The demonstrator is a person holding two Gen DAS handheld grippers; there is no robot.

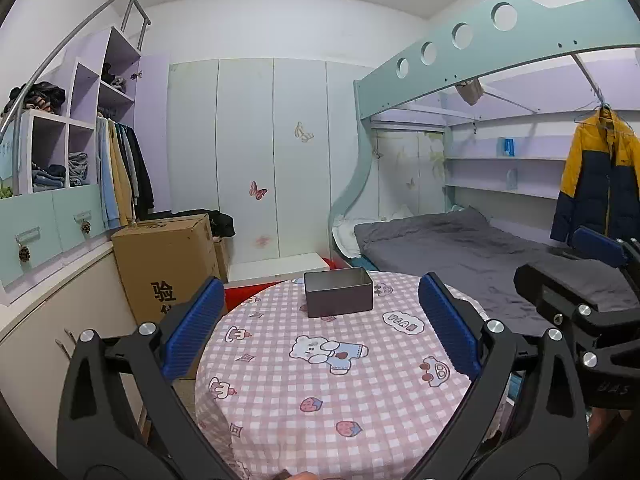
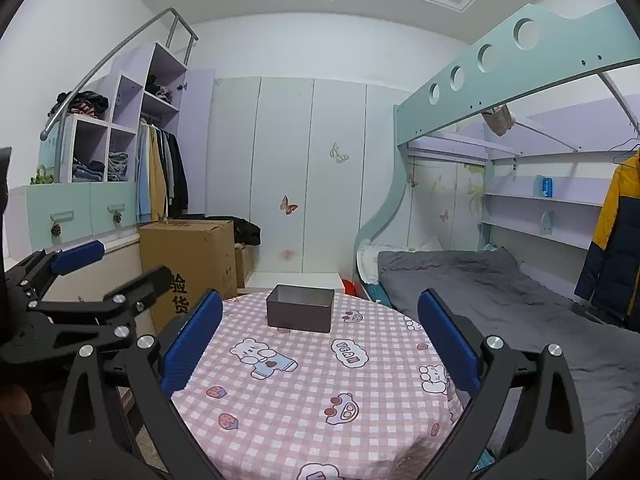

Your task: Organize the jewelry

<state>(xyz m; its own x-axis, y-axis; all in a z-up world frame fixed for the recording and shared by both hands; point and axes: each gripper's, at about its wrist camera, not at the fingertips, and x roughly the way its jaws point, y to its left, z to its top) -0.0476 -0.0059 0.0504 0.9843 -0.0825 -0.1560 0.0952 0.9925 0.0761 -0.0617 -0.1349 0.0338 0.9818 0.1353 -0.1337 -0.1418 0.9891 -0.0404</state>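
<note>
A grey open metal box (image 1: 338, 293) stands at the far side of a round table with a pink checked cartoon cloth (image 1: 320, 380); it also shows in the right wrist view (image 2: 301, 308). I see no jewelry on the table or in the box. My left gripper (image 1: 320, 322) is open and empty, held above the near part of the table. My right gripper (image 2: 320, 334) is open and empty, beside it on the right; it shows at the right edge of the left wrist view (image 1: 592, 276). The left gripper shows at the left of the right wrist view (image 2: 80, 272).
A cardboard box (image 1: 168, 264) stands on the floor left of the table. A bed with grey bedding (image 2: 500, 300) lies to the right under a loft frame. White wardrobe doors (image 1: 272, 152) are behind. A yellow and navy jacket (image 1: 596, 176) hangs at right.
</note>
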